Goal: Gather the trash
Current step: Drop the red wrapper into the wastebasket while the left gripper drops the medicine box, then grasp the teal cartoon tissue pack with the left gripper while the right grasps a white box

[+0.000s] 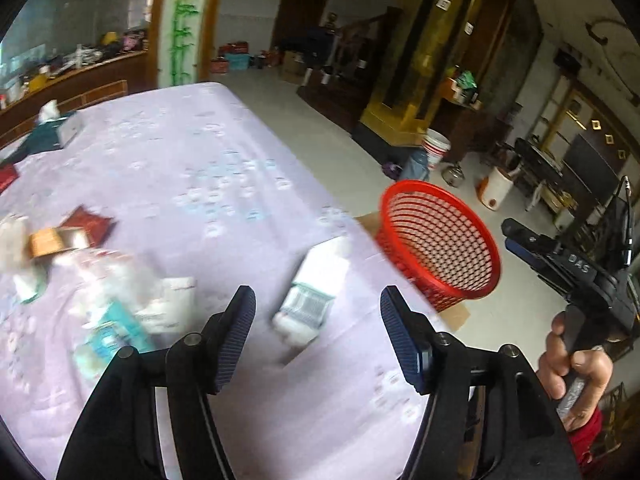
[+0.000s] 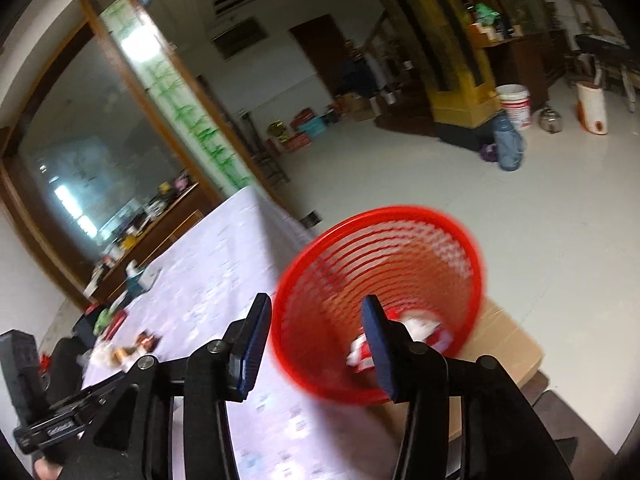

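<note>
My left gripper (image 1: 318, 300) is open above the lilac tablecloth (image 1: 180, 160). A white carton with a green label (image 1: 314, 288) lies on the cloth just ahead, between the fingers' line. A clear plastic bottle with a teal label (image 1: 108, 312) lies to its left, with a gold cup (image 1: 54, 242) and a red packet (image 1: 90, 222) beyond. The red mesh basket (image 1: 440, 240) stands past the table's right edge. My right gripper (image 2: 316, 314) is open and empty over the red mesh basket (image 2: 380, 300), which holds a red-and-white wrapper (image 2: 416, 334).
The basket rests on a cardboard box (image 2: 504, 344) on the tiled floor. A tissue box (image 1: 52, 128) sits at the table's far left. A white bucket (image 1: 436, 148) and a blue bag (image 2: 508, 148) stand by the gold cabinet. A hand (image 1: 576, 364) holds the right gripper's handle.
</note>
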A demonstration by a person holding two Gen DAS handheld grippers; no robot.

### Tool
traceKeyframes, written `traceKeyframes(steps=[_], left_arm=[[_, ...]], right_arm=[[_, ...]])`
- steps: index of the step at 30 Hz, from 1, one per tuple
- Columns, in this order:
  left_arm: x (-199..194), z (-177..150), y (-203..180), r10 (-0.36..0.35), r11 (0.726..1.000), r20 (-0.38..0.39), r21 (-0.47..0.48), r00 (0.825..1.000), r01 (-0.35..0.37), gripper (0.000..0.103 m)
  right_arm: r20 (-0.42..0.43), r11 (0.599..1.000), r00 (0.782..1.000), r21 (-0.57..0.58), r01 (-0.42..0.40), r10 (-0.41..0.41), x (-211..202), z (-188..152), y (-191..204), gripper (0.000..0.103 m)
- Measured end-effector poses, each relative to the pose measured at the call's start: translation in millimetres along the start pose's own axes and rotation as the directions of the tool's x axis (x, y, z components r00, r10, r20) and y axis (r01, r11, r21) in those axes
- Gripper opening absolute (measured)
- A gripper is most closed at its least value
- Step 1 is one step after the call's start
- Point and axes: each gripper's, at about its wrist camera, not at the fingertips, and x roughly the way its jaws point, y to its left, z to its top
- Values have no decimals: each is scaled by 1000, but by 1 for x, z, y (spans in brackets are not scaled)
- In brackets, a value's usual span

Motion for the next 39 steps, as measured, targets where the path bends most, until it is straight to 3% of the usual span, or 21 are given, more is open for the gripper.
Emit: traceKeyframes(steps=[8,11,17,21,30,32,33,34,39], left_arm=[[-35,-29,62,112,991,33,-74,993,-109,67],[-42,-42,85,162,983,28,-91,986,-159,75],[-29,-59,107,248,968,-25,-30,968,-249,77],[-15,-58,117,267,964,-51,4,962,-267,82],[15,-49,125,242,970,-86,-14,966,-244,82],[17,-49,121,252,968,-84,-1,964,-253,77],[18,-50,120,252,968,-82,7,964,-252,66],[19,-50,118,252,968,-82,13,964,-252,63],[10,-56,118,234,972,-58,0,971,-234,54]], right_arm=[[-126,991,987,-77,-107,97,27,-32,60,54],[-174,986,979,-110,-125,105,41,-45,82,55],[-225,978,967,-142,-150,115,57,-66,108,55],[-238,979,965,-146,-144,107,61,-72,118,60],[-274,983,959,-144,-113,70,74,-77,129,65],[-280,985,958,-140,-101,59,79,-78,130,65],[-283,986,957,-137,-97,55,81,-78,130,66],[-286,987,957,-134,-92,50,83,-78,130,66],[-301,988,954,-146,-43,-3,99,-81,135,68]])
